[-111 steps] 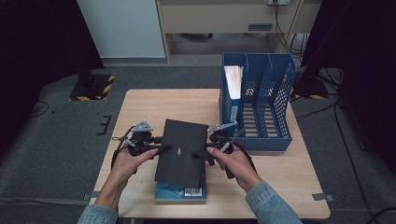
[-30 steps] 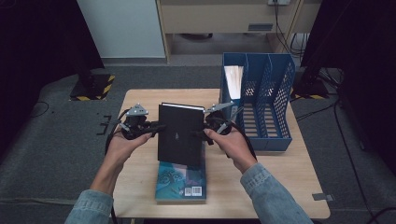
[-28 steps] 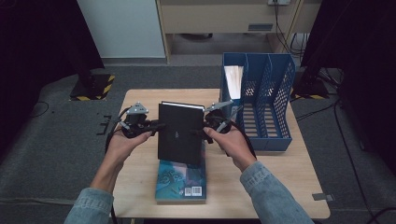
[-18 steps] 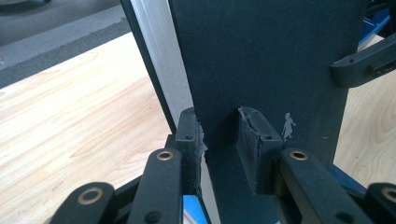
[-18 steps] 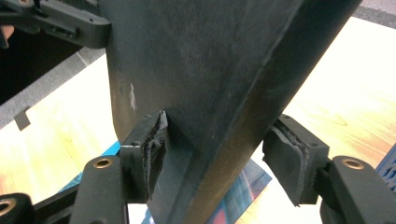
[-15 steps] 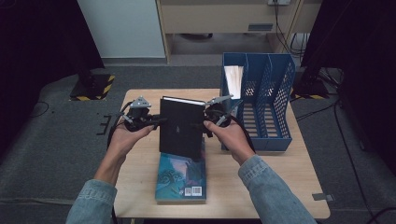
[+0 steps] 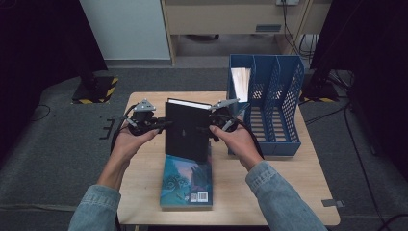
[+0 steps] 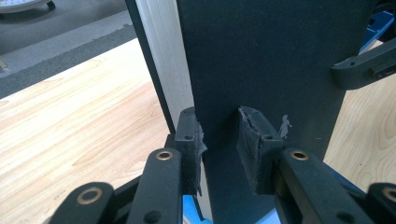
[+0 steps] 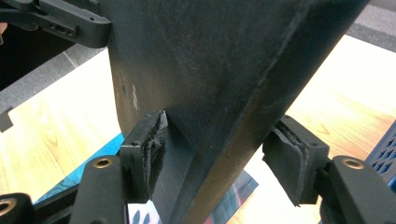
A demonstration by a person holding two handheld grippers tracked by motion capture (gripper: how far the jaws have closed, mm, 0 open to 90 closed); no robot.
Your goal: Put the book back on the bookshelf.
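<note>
A black hardcover book (image 7: 186,130) stands nearly upright over the table, gripped from both sides. My left gripper (image 7: 162,125) is shut on its left edge; in the left gripper view the pads (image 8: 254,140) pinch the cover (image 8: 261,56) beside the white page block. My right gripper (image 7: 211,127) is shut on the book's right edge, and in the right gripper view the spine (image 9: 210,60) runs down between the jaws. Below it, a blue illustrated book (image 7: 187,180) lies flat on the wooden table (image 7: 144,168).
A blue mesh file organizer (image 7: 276,96) with several slots stands at the table's right, close to my right hand. A white stack of paper (image 7: 240,79) sits in its leftmost slot. Dark floor, cables and stands surround the table.
The black book has been lifted off the blue book and tipped from a low slant to nearly upright. Both hands have moved toward the far side, uncovering more of the blue cover.
</note>
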